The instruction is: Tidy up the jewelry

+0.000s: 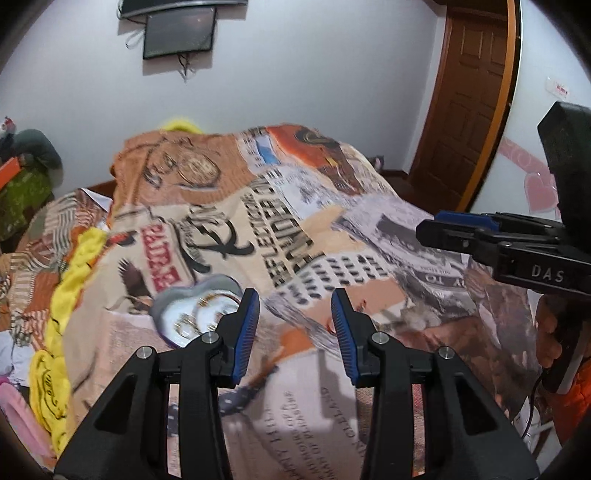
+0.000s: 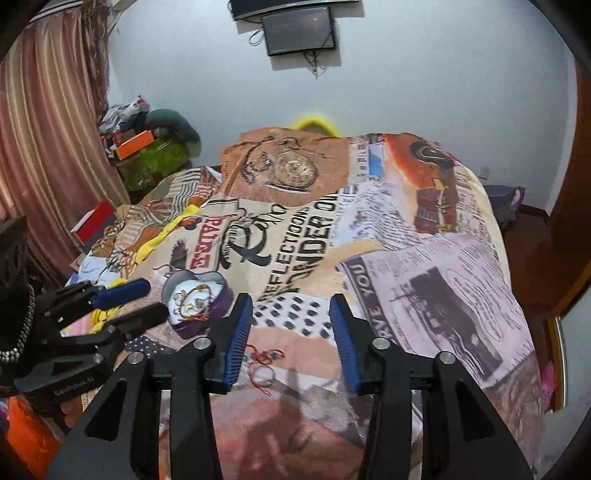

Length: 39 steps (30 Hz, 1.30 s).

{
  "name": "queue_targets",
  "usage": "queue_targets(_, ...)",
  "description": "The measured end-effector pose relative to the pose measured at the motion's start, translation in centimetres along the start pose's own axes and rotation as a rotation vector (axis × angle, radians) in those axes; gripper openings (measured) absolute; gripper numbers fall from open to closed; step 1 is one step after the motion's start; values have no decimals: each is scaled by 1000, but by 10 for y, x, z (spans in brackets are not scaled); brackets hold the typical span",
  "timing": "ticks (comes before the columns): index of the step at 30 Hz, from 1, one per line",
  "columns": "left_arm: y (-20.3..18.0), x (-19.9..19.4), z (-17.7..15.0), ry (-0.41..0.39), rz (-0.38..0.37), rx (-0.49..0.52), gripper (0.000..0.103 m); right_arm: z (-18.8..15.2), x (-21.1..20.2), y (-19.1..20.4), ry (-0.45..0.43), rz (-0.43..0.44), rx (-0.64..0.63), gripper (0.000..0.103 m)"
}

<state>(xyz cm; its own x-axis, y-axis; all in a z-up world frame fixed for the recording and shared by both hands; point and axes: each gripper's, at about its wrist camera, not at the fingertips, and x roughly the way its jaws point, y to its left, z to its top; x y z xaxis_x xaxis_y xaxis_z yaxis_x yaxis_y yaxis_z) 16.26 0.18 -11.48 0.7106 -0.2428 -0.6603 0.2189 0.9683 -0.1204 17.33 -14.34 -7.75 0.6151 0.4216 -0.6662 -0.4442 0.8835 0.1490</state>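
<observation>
A heart-shaped jewelry box with purple sides and a white lining lies open on the printed bedspread, with gold pieces inside. It also shows in the left wrist view, just left of my left gripper, which is open and empty above the bedspread. A red thread bracelet lies on the bedspread between the fingers of my right gripper, which is open and empty. The right gripper also shows at the right edge of the left view, and the left gripper shows at the left of the right view.
The printed bedspread covers the whole bed. A yellow cloth lies along its left side. A green bundle with an orange box stands by the curtain. A wooden door is at the right. A screen hangs on the wall.
</observation>
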Motion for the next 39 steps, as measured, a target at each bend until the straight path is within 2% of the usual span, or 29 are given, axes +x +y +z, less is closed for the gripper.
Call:
queue_targets(8, -8, 28, -24, 95, -17, -4, 40, -28, 26, -3, 113, 53, 14, 40)
queue_targets(11, -6, 33, -32, 122, -11, -5, 40, -39, 39, 6, 161, 53, -21, 40)
queue_targets(18, 4, 31, -41, 129, -12, -35, 40, -47, 57, 12, 231, 30, -86, 40)
queue_targets(26, 7, 31, -44, 132, -12, -44, 40, -48, 62, 21, 246, 52, -138, 40)
queue_targets(31, 6, 30, -43, 129, -16, -42, 40, -48, 62, 16, 244, 68, -117, 20)
queue_targets(39, 0, 31, -35, 128, -30, -22, 40, -50, 52, 5, 223, 84, -75, 20)
